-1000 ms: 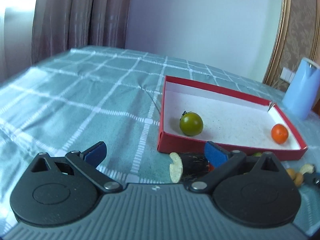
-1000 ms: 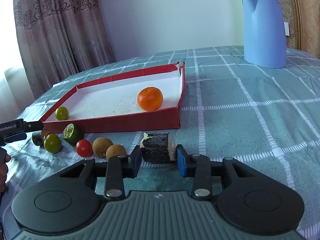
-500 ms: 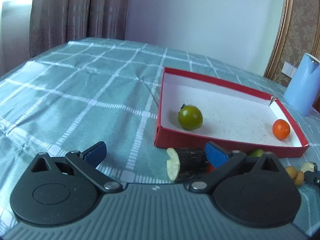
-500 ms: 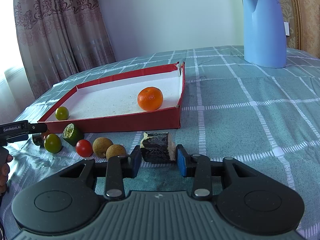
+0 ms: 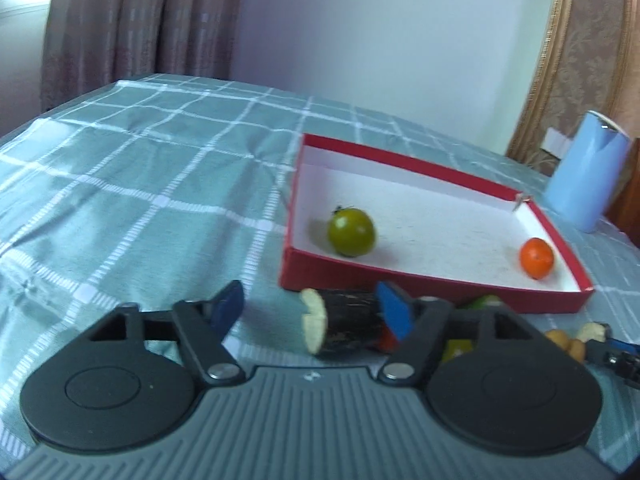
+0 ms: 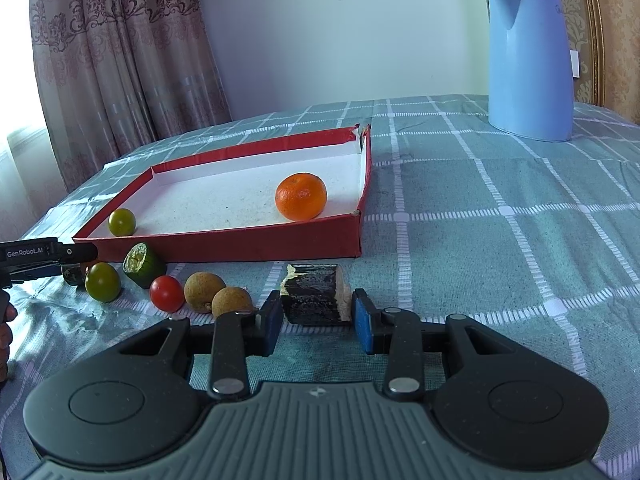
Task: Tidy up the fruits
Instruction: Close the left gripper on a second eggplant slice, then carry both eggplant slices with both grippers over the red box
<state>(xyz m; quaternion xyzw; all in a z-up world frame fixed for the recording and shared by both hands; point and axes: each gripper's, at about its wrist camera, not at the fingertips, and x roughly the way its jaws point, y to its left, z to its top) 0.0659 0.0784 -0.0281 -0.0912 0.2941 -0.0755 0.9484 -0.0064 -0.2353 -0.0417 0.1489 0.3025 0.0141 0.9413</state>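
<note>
A red tray [image 5: 440,284] with a white floor holds a green tomato [image 5: 352,232] and an orange [image 5: 537,258]. My left gripper [image 5: 311,307] sits in front of the tray's near corner, its jaws closing around a dark chunk with a pale cut end [image 5: 344,328]. The right pad is at the chunk; the left pad stands clear of it. My right gripper [image 6: 317,318] is shut on another dark chunk [image 6: 314,300] resting on the cloth in front of the tray [image 6: 240,246]. The orange [image 6: 301,196] lies just behind it.
Loose on the cloth left of my right gripper: a green tomato [image 6: 103,282], a cut green piece [image 6: 143,260], a red tomato [image 6: 167,293] and two brown longans [image 6: 204,286]. A blue kettle [image 6: 528,60] stands at the back right. A hand is at the left edge.
The left gripper's jaws have narrowed around the dark chunk, and its view has tilted slightly. The right gripper and its chunk have not moved.
</note>
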